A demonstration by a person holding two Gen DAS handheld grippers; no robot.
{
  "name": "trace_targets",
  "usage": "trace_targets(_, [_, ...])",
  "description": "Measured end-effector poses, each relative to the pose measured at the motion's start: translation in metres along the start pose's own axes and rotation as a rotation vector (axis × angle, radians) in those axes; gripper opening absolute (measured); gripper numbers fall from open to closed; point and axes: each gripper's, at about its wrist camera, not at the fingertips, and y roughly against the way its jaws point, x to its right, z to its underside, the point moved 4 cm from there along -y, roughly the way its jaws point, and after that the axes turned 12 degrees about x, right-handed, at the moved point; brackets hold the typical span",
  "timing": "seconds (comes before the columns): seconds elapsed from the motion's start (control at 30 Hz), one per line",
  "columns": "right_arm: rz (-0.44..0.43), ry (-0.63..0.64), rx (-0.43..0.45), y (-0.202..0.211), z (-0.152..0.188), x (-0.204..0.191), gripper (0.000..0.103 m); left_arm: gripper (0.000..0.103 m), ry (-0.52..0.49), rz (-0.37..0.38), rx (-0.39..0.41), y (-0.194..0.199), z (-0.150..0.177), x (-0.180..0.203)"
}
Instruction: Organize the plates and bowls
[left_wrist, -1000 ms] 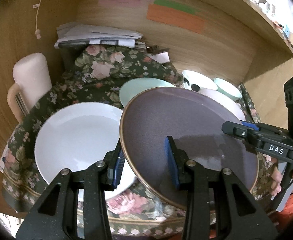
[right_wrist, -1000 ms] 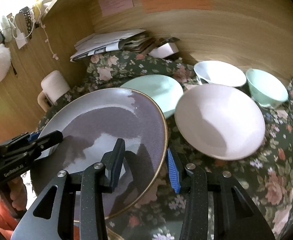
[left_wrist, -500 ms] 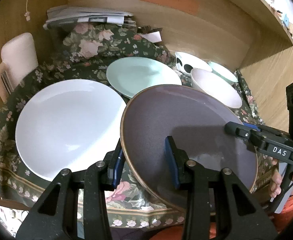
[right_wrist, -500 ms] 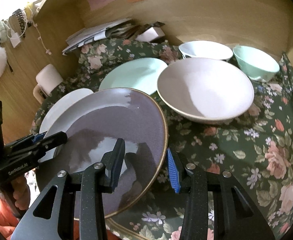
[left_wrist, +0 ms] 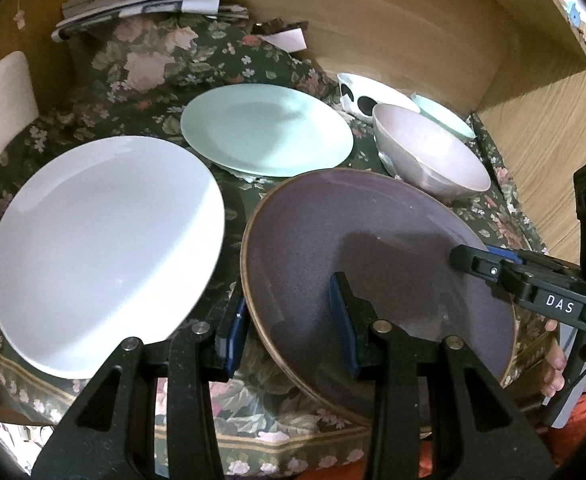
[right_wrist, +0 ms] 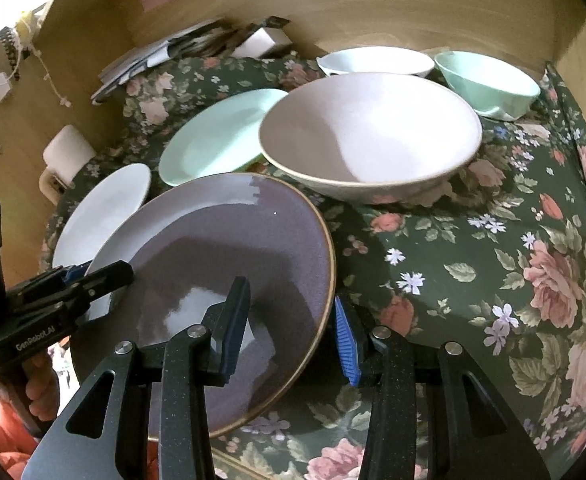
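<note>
Purple round ceramic plate [left_wrist: 373, 264]: lifted, drawn back toward lower frame; both grippers [left_wrist: 289, 324] [right_wrist: 289, 320] clamped on rims.
Meaning: prob. stacking next.

Three plates, purple [left_wrist: 373, 256], white [left_wrist: 105, 240], mint [left_wrist: 265, 132], and seemingly three bowls: pink [right_wrist: 369, 132], white [right_wrist: 377, 60], mint [right_wrist: 489, 82].

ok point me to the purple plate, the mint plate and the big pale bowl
purple plate [left_wrist: 373, 240], left wrist view, bare centre of its face
mint plate [left_wrist: 267, 132], left wrist view, middle of its face
big pale bowl [right_wrist: 369, 132], right wrist view, inside wall of the bowl
</note>
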Motion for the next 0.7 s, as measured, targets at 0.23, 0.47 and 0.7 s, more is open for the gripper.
trace_targets(0.23, [0.013, -0.01, -0.014, -0.007, 0.002, 0.008, 0.037, 0.038, -0.016, 0.004, -0.009, -0.012, 0.003, 0.002])
trace_targets(0.47, [0.019, 0.016, -0.014, -0.008, 0.004, 0.007, 0.037, 0.038, -0.02, 0.004, -0.005, -0.016, 0.004, 0.001])
trace_targets(0.7, [0.063, 0.064, 0.003, -0.006, 0.003, 0.005, 0.038, 0.038, -0.042, -0.021, 0.005, -0.016, 0.004, 0.0])
